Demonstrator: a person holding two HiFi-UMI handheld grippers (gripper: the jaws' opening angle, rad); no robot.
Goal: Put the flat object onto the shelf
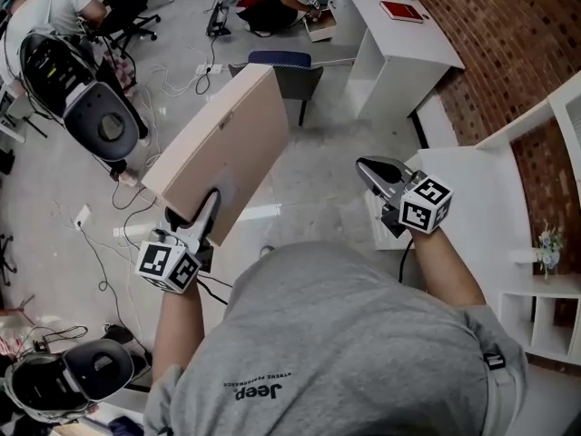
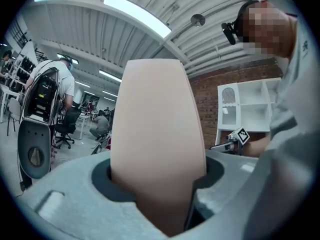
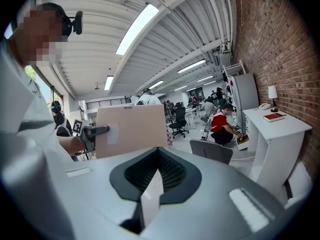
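My left hand-held gripper (image 1: 198,214) pinches the flat beige panel (image 1: 231,134), carried in mid-air. My right hand-held gripper (image 1: 374,173) is pressed together and empty. The white shelf (image 1: 531,291) stands off to its right, so the placing is not yet done.

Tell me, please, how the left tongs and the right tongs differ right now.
The left tongs grip a beige board; the right tongs hold nothing. The left tongs stand apart round the board's edge; the right tongs are shut together. Each bears a marker cube.
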